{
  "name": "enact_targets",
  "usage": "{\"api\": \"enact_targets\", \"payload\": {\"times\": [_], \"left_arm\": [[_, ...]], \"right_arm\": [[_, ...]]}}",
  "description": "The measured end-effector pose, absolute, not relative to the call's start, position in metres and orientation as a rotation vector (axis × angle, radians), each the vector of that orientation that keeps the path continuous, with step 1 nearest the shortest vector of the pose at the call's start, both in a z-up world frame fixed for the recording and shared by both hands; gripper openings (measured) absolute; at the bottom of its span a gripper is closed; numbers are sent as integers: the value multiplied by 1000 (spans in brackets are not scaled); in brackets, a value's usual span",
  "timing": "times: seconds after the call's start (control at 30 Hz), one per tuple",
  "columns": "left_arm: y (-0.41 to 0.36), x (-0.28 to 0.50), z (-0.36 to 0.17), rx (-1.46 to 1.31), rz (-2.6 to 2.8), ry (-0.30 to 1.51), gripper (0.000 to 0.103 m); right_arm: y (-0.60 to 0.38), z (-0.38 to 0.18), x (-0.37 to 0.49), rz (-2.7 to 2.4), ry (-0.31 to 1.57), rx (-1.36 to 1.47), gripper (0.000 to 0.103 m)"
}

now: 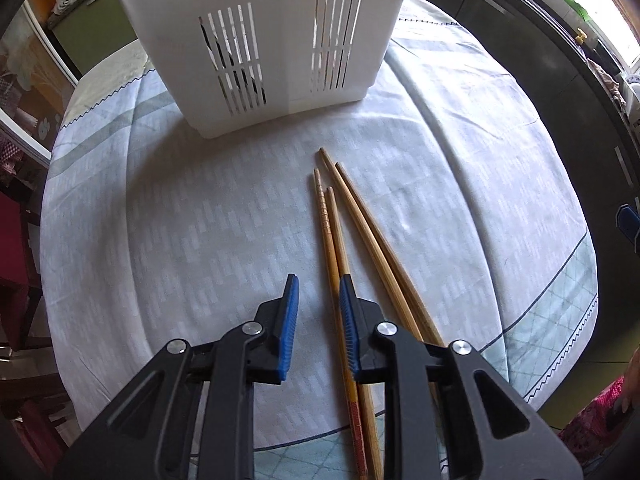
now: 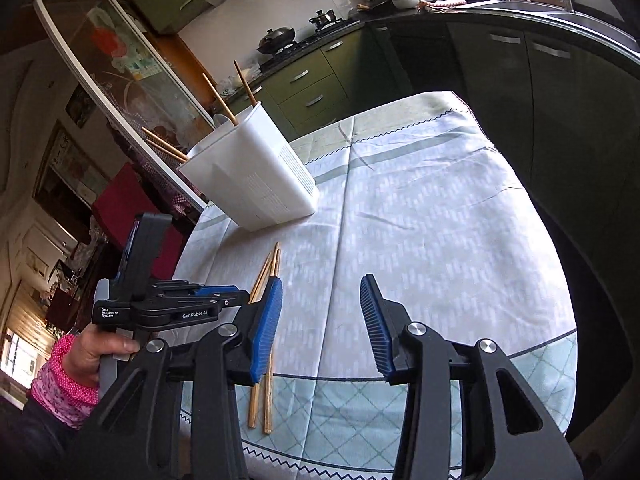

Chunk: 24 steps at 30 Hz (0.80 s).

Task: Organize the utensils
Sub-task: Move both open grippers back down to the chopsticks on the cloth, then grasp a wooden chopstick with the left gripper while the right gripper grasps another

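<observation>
Several wooden chopsticks (image 1: 360,232) lie loose on the tablecloth, tips toward a white slotted utensil holder (image 1: 264,40). My left gripper (image 1: 318,292) is open just above the cloth, its right finger over the leftmost chopsticks; it holds nothing. In the right wrist view the holder (image 2: 256,176) stands at the table's far left with several chopsticks (image 2: 224,100) sticking out of it. My right gripper (image 2: 320,300) is open and empty above the cloth, to the right of the loose chopsticks (image 2: 266,276). The left gripper (image 2: 216,300) shows there, low beside them.
The round table (image 2: 440,220) has a pale patterned cloth with a green lattice border. Dark green kitchen cabinets (image 2: 500,80) curve behind it. A glass cabinet (image 2: 120,80) and a red chair stand at the left. The person's hand in a pink sleeve (image 2: 68,380) holds the left gripper.
</observation>
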<state>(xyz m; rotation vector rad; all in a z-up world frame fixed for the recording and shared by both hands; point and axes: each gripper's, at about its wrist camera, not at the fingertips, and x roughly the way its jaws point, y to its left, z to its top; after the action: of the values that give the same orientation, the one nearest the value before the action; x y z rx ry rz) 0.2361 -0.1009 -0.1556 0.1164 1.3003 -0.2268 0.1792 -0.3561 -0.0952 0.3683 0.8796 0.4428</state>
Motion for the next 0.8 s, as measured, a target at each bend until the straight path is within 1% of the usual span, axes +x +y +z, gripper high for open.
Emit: {"api": "enact_targets", "payload": {"times": [0.17,0.2,0.23,0.3,0.4,0.53,0.63,0.8], "left_arm": [[-109,239,-159,144,-217,1301,20],[-110,239,-159,151,-213,1302,19],[-111,240,-162,155,-211,1311,13],[-108,240,-165,148,-212,1323,10],[-100,240,-166,151,-204,1324,9],[-86,240,-166,158,-189,1326,9],[-72,240,-166,149,-167,1326,9],[-54,238,-167,136,-151,1326,9]], "right_arm": [[-351,-104,183,439,906,362,41],[-349,-105,184,438,913,355,41],[-347,-106,185,437,919,348,41],[-342,-109,187,436,932,336,41],[-328,-113,195,438,966,294,41],[-292,-120,211,471,1023,164,41],[-257,-132,225,495,1084,52,41],[-216,-155,246,519,1163,-45,41]]}}
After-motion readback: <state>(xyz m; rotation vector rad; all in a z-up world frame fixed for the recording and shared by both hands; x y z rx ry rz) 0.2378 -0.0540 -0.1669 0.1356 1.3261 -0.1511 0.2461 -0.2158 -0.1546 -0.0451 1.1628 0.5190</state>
